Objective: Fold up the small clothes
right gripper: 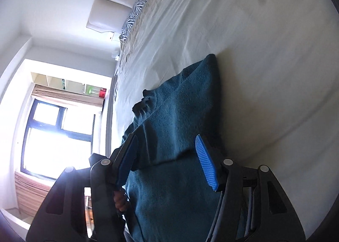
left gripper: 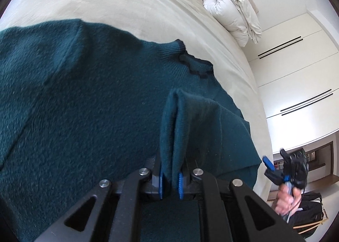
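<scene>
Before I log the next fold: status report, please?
Left gripper shut on green sweater fold. Right gripper open, nothing pinched. Sweater flat on bed. Nothing in the way.

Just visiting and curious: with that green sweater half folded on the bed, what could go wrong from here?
The left tongs pinch only a thin bunched fold of the green sweater; it might slip out. The right tongs stand open around the sweater without gripping, so that side may sag or fold crooked. The sweater lies near the edge of the bed and could slide off.
</scene>
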Motion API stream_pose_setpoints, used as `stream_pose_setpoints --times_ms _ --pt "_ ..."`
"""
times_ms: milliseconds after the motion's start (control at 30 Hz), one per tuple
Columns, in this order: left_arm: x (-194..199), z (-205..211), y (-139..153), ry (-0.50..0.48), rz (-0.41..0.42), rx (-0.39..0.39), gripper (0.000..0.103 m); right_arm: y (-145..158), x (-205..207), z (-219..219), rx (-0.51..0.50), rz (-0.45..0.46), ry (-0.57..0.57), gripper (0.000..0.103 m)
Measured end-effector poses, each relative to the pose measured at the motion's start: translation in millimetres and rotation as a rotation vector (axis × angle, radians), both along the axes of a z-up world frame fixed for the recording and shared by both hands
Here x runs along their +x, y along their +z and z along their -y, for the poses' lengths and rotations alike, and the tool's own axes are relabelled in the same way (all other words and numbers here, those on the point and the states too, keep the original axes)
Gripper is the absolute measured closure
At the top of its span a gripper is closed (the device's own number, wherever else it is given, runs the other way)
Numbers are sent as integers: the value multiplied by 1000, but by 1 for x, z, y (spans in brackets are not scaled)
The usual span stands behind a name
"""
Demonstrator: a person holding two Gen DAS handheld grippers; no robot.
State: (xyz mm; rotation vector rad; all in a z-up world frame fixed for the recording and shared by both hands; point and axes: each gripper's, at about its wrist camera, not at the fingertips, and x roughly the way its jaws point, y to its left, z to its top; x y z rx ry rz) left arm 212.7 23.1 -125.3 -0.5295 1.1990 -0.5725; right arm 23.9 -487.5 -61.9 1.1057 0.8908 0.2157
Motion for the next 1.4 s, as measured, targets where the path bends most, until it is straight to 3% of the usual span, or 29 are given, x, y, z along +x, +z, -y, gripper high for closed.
stream_pose_setpoints --times_ms 200,300,400,600,667,733,800,900,1033,1067,1133,1167,1200,1400 --pt "-3 -3 -3 -11 5 -12 92 -23 51 3 97 -29 26 46" --pt "-2 -12 -5 -4 -32 -28 92 -37 67 3 95 -74 30 46" --pt "0 -24 -8 20 -92 -90 92 -55 70 -1 91 -114 76 48" --pt "-1 -44 -8 73 -169 -246 93 -68 57 6 138 -91 83 48" --pt "-2 -43 -5 83 -145 -197 93 -66 56 2 114 -95 91 48" --pt "-1 -42 -6 112 -119 -108 80 -63 58 -4 69 -95 105 48" --pt "1 -42 -12 118 -130 -164 60 -63 58 -7 52 -93 109 48" --pt "4 -37 -11 114 -124 -185 42 -66 56 -5 68 -87 101 48" --pt "5 -16 -1 66 -79 -82 35 -66 54 -2 72 -85 97 48" --pt "4 -11 2 56 -64 -48 36 -66 54 -3 71 -85 96 48" --pt "2 -4 5 38 -55 1 49 -66 51 1 72 -83 92 48" --pt "3 1 3 16 -65 28 79 -67 52 0 72 -82 92 48" --pt "3 4 1 4 -79 43 93 -67 51 0 70 -81 92 48" --pt "1 1 2 -11 -77 50 94 -66 50 1 72 -82 98 48"
